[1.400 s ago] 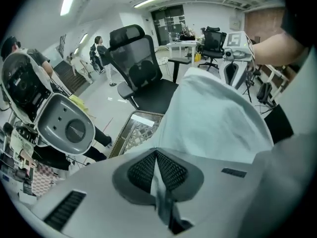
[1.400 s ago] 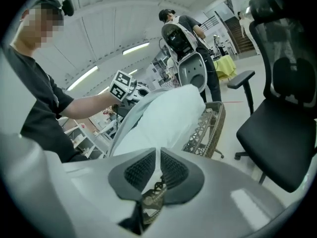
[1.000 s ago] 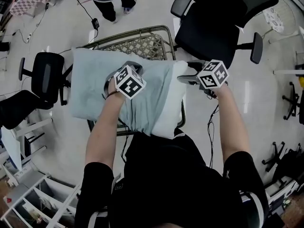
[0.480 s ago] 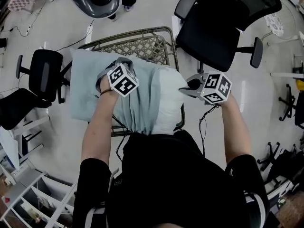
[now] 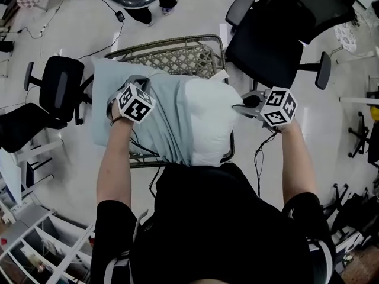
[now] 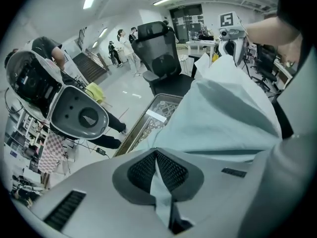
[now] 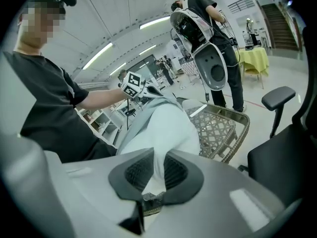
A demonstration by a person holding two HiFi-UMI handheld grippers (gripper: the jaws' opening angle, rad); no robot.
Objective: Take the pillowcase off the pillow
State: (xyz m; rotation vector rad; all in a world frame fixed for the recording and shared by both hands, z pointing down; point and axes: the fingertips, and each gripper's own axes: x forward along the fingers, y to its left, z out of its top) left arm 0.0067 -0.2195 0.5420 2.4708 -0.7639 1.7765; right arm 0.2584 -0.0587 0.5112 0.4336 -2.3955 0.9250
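Stripping is under way: the left gripper (image 6: 159,177) pinches the pillowcase (image 5: 161,123), the right gripper (image 7: 152,175) pinches the bared pillow (image 5: 208,112); next, they likely pull apart.

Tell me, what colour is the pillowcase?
The pillowcase is pale blue-green. It shows best in the head view, next to the whiter pillow.

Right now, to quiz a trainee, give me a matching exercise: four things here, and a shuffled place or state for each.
1 left claw
2 right claw
3 wicker frame
4 black office chair

A under the pillow
B shut on the white pillow
C beyond the right claw
D shut on the pale blue pillowcase

Pairs: 1-D, 2-B, 3-A, 4-C
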